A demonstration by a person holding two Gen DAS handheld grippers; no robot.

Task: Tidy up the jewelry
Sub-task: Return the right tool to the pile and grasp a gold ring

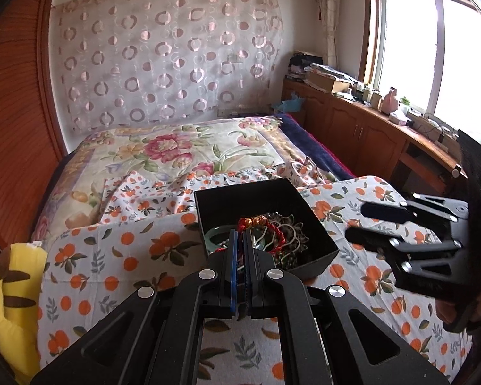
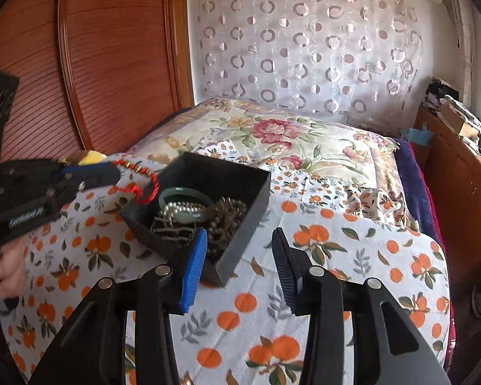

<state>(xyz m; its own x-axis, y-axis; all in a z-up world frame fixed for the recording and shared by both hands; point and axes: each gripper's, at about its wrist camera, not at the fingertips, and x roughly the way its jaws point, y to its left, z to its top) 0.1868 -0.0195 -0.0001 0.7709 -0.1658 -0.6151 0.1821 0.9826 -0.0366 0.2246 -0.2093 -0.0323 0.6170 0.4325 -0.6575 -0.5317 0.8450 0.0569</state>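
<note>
The left gripper [image 1: 240, 234] has its two jaws pressed nearly together, pinching a red braided cord bracelet [image 1: 266, 229] strung with a few gold beads. The bracelet hangs from the fingertips above the near left corner of a black open-topped box [image 1: 317, 224]; in the right wrist view the cord [image 2: 141, 186] loops down outside the box's left wall, just beside the rim.

The right gripper [image 2: 239, 243] stands with its jaws wide apart and grips nothing. Its blue ribbed pad [image 2: 194, 272] sits in front of the box's near corner, and whether the pad touches the box cannot be told; the other finger hangs over the bedcover to the right of the box. In the left wrist view the right gripper [image 1: 359, 221] hovers just to the right of the box.

One box [image 2: 240, 234] rests on a white bedcover printed with oranges [image 2: 304, 304]. Inside it lie one green jade bangle [image 2: 179, 195], one strand of pale pearls [image 2: 179, 208] and a tangled heap of dark metal chains [image 2: 224, 221] that cannot be counted apart. One yellow plush toy [image 1: 12, 304] lies at the bed's left edge.
</note>
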